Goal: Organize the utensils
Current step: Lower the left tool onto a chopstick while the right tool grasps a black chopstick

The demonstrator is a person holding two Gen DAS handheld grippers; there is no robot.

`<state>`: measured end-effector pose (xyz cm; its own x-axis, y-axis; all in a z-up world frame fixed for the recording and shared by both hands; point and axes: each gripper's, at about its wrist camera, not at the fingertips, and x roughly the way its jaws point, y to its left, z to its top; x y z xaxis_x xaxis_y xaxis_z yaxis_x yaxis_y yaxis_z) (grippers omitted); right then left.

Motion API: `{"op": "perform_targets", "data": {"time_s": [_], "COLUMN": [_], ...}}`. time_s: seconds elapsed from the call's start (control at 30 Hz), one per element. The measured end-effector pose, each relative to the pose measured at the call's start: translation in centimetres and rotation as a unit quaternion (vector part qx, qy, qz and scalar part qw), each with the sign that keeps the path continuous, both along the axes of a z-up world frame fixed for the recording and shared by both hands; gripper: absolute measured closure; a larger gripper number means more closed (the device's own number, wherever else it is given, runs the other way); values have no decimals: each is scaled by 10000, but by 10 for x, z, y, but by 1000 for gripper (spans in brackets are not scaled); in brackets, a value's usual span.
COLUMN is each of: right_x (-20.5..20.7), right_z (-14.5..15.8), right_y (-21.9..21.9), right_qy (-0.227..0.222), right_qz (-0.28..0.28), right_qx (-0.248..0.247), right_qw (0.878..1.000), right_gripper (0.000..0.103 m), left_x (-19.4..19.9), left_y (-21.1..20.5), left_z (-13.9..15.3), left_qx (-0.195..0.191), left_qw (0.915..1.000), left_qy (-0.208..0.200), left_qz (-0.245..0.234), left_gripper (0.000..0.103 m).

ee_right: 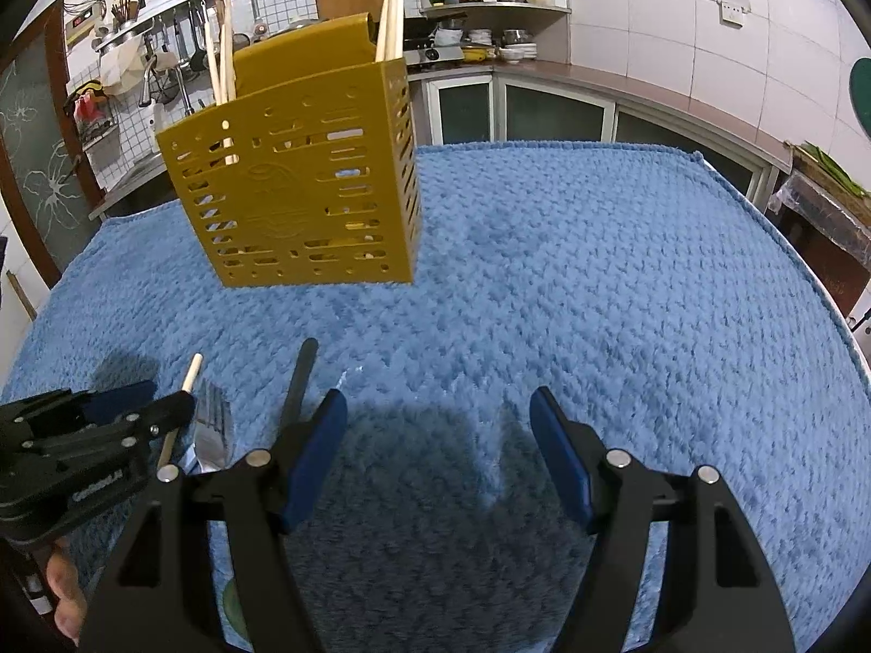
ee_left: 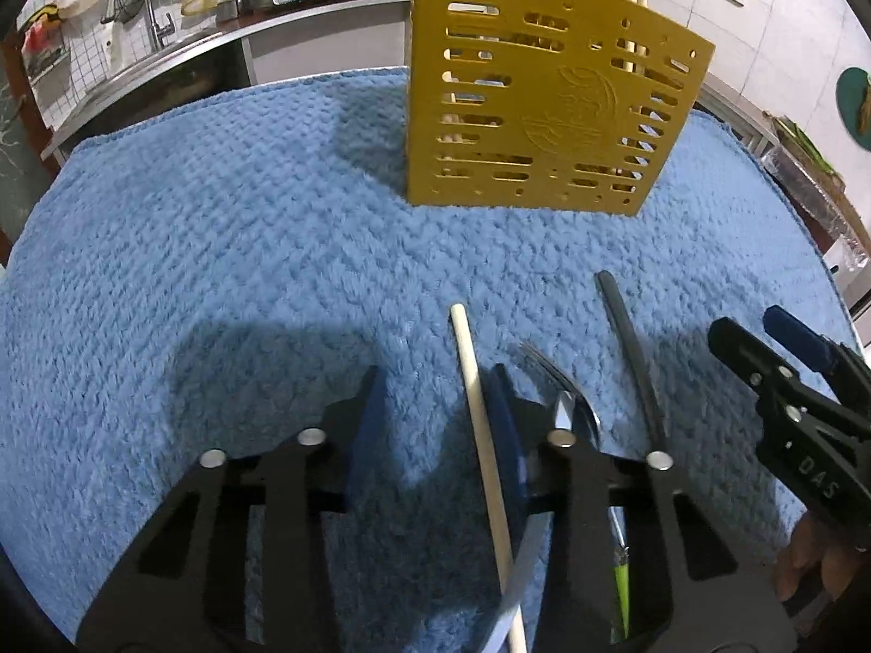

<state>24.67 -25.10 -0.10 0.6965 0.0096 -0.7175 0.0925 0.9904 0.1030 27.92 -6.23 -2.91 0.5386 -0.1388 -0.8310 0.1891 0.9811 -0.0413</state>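
A yellow perforated utensil holder (ee_left: 544, 109) (ee_right: 305, 190) stands upright on the blue towel (ee_left: 218, 272) (ee_right: 599, 272), with pale chopsticks sticking out of it. In front of it lie a cream chopstick (ee_left: 473, 381) (ee_right: 191, 373), a metal fork (ee_left: 550, 375) (ee_right: 212, 424) and a dark stick (ee_left: 626, 337) (ee_right: 299, 381). My left gripper (ee_left: 438, 408) (ee_right: 163, 397) is down at the towel. The cream chopstick runs between its fingers, close against the right pad and well clear of the left one. My right gripper (ee_right: 438, 408) (ee_left: 748, 324) hovers open to the right of the dark stick, with nothing between its fingers.
A green-handled utensil (ee_left: 620, 582) and a white strip (ee_left: 517, 582) lie under my left gripper. A hand (ee_left: 800, 560) (ee_right: 60, 582) shows at the frame edges. A steel counter with a tap (ee_left: 152, 27) and a stove is behind the table, and corner shelves (ee_right: 490, 5) stand at the far wall.
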Motion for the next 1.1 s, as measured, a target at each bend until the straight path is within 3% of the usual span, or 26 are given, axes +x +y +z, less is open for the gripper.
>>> {"op": "perform_targets", "data": {"time_s": [0.23,0.53,0.8,1.03,1.1], "right_x": [5,18,35,46,49], "right_z": [0,2,-7,-13,-13], "right_y": [10,36,53,63,62], "right_qy": [47,144,507,725,742], "right_qz": [94,297,364,306,256], "right_qx": [45,-69,41,-87,-108], "right_qw": [9999,9994,9980,9969,9969], "right_gripper": [35,37,56,61,68], "left_x": [6,15,25,27,28], "left_y": [2,23,39,42,42], "left_z": [3,9,9,3,3], "left_qx": [-85,-139,-37,-59,-55], "left_qw": [9999,9999,10000,10000,10000], "left_qy": [-8,-30,1,50,59], "left_qz": [-97,-28,30,16,21], "left_gripper": [97,96,96,96,96]}}
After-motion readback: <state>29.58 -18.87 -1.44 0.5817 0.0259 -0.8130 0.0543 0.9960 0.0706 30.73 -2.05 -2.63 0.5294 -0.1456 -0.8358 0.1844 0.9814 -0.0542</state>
